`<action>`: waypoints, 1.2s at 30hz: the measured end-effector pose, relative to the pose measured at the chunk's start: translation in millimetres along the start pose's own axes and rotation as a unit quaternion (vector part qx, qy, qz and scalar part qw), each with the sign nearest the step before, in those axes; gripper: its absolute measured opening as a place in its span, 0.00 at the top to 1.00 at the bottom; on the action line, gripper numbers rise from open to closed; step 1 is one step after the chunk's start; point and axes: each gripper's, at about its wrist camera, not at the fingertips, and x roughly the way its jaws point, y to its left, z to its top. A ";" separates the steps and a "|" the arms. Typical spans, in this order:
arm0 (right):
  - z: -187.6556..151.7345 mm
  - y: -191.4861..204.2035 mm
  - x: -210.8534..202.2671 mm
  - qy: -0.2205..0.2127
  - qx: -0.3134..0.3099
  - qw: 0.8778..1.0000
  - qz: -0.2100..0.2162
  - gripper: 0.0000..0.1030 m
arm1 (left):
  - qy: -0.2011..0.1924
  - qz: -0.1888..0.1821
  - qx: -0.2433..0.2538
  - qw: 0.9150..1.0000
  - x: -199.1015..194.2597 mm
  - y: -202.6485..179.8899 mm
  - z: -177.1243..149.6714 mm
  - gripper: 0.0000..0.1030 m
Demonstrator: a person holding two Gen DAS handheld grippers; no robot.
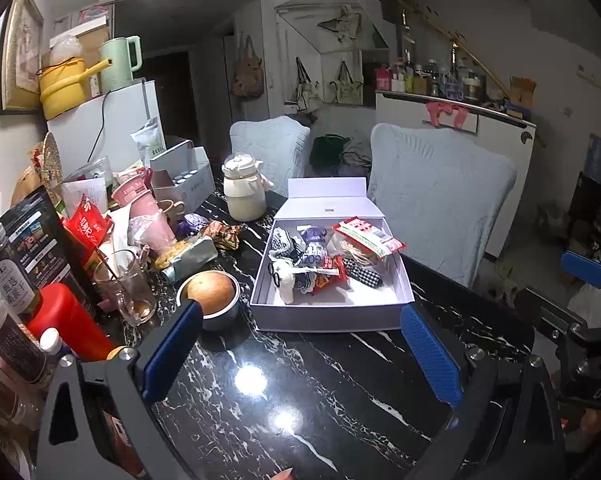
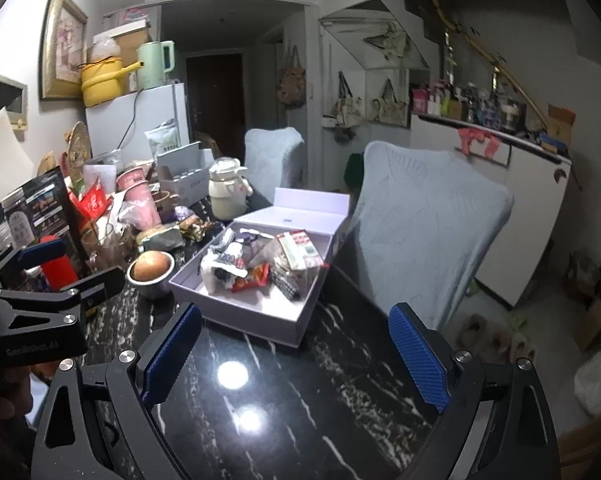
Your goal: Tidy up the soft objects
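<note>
Both sets of blue-padded fingers are spread wide with nothing between them: the left gripper (image 1: 300, 356) and the right gripper (image 2: 294, 356) hang side by side above a bare stretch of the glossy black marble-veined surface (image 1: 300, 400), where the ceiling lights glare back. Just beyond the fingers, at about twelve o'clock from the left gripper and a touch toward eleven from the right, sits the shallow white cardboard box with its hinged lid standing open (image 1: 332, 312). Inside it the soft things are heaped toward the far end: black-and-white checked fabric pieces (image 1: 286, 242), a purple pouch (image 1: 314, 236), a red crinkly snack wrapper (image 1: 328, 276) and a red-and-white packet (image 1: 368, 236) lying tilted on top. The near half of the box floor is bare. At ten o'clock, close beside the box, a small metal bowl holding a round brown fruit (image 1: 212, 296) stands, and behind it more loose bits, among them a patterned brown cloth bundle (image 1: 224, 236), lie in the clutter. To my eye a placing has finished and the next pick is due; that calls for the left fingers to swing toward ten o'clock and close on the bundle without knocking the bowl.
</note>
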 end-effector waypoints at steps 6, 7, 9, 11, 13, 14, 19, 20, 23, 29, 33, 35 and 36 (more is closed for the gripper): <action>-6.4 -4.4 6.0 0.015 0.014 1.000 -0.008 0.07 | 0.003 -0.004 -0.003 1.000 2.1 -1.5 0.0 0.02; -6.9 -4.5 6.2 0.017 0.014 1.000 -0.008 0.07 | 0.004 -0.006 -0.003 1.000 2.5 -1.9 -0.2 0.02; -7.1 -4.7 5.8 0.017 0.012 1.000 -0.011 0.07 | 0.006 -0.006 -0.002 1.000 3.8 -2.4 -1.0 0.02; -6.5 -4.8 5.6 0.017 0.012 1.000 -0.013 0.07 | 0.009 -0.008 -0.001 1.000 4.9 -3.3 -1.3 0.02; -6.5 -4.4 5.7 0.017 0.011 1.000 -0.015 0.07 | 0.011 -0.011 -0.002 1.000 5.9 -3.8 -1.8 0.02; -6.8 -4.1 5.6 0.018 0.011 1.000 -0.015 0.07 | 0.012 -0.012 -0.003 1.000 6.4 -4.0 -2.0 0.02; -7.4 -2.2 7.0 0.020 0.011 1.000 -0.016 0.07 | 0.019 -0.019 0.001 1.000 8.4 -8.1 -4.0 0.02; -7.5 -1.9 7.3 0.020 0.011 1.000 -0.016 0.07 | 0.019 -0.020 0.002 1.000 8.2 -9.0 -4.1 0.02; -7.9 -0.4 7.9 0.021 0.011 1.000 -0.018 0.07 | 0.020 -0.020 0.003 1.000 8.1 -9.7 -4.6 0.02; -7.9 1.0 9.0 0.024 0.012 0.999 -0.021 0.07 | 0.021 -0.017 0.001 1.000 7.4 -8.5 -4.4 0.02; -7.9 1.4 8.9 0.024 0.011 0.999 -0.021 0.07 | 0.022 -0.016 0.001 1.000 7.4 -7.6 -4.2 0.02; -7.8 1.3 8.9 0.024 0.011 0.999 -0.020 0.07 | 0.022 -0.016 0.001 1.000 7.2 -7.7 -4.1 0.02; -7.9 1.3 8.6 0.023 0.011 0.999 -0.020 0.07 | 0.021 -0.015 0.001 1.000 7.2 -7.6 -4.0 0.02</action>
